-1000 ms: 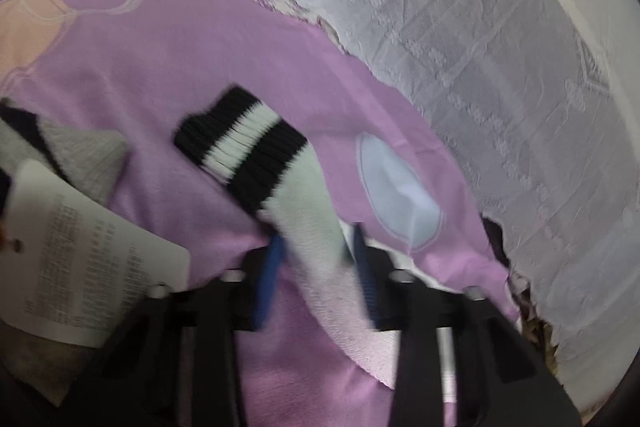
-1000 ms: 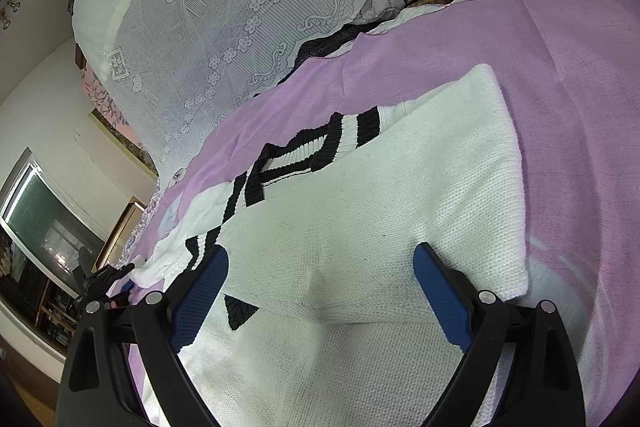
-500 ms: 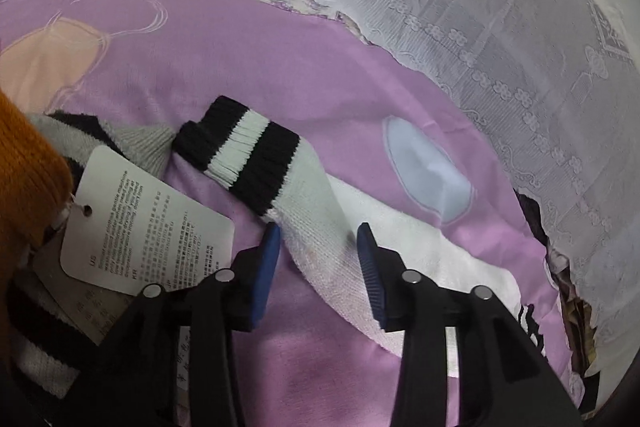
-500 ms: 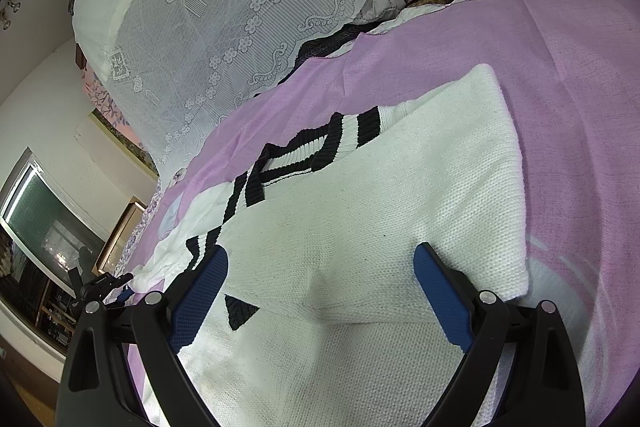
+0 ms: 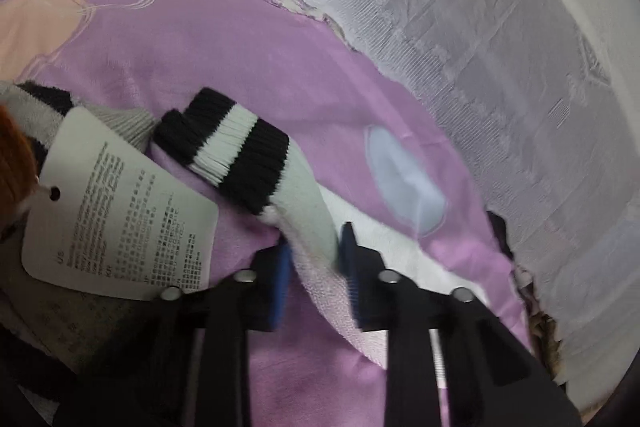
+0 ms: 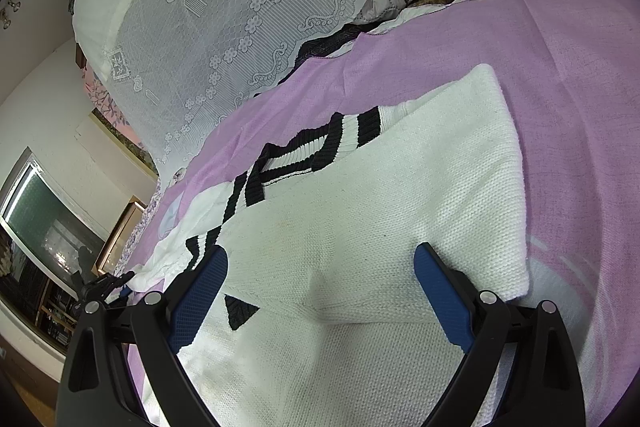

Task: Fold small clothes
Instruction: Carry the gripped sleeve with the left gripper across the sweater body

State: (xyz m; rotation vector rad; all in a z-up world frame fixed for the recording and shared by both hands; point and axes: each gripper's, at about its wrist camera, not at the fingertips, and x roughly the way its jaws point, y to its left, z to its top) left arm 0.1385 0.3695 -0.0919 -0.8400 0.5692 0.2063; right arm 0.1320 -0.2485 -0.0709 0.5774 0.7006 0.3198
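The left gripper (image 5: 314, 259) is closed on the sleeve (image 5: 308, 231) of the white sweater (image 6: 360, 227), its 2 blue pads pinching the knit just behind the black-and-white striped cuff (image 5: 228, 151). The right gripper (image 6: 320, 291) hangs with its jaws spread wide and nothing between them, low over the near part of the sweater's body.

The sweater lies spread on the purple bedsheet (image 6: 580, 107), with 1 flap of the body folded over in the middle and a striped band (image 6: 312, 155) running along its far side. In the left wrist view the sleeve stretches from the pads toward the far left, the cuff resting on the sheet just beside a white paper tag (image 5: 120, 211) and a grey knit piece (image 5: 124, 123).

The step in hand appears to be carrying this sleeve across onto the body. Done well, I judge, the lift should be only high enough for the cuff to clear the sheet, so it trails flat rather than curling under, and the sleeve should land straight across the folded body. The free right gripper could press the body down so it does not drag along.

Count: 2 grippers, 1 sweater, 1 sleeve in hold, 1 cuff in sight, 1 tag, 1 lace cover (image 6: 240, 7) to the far side.
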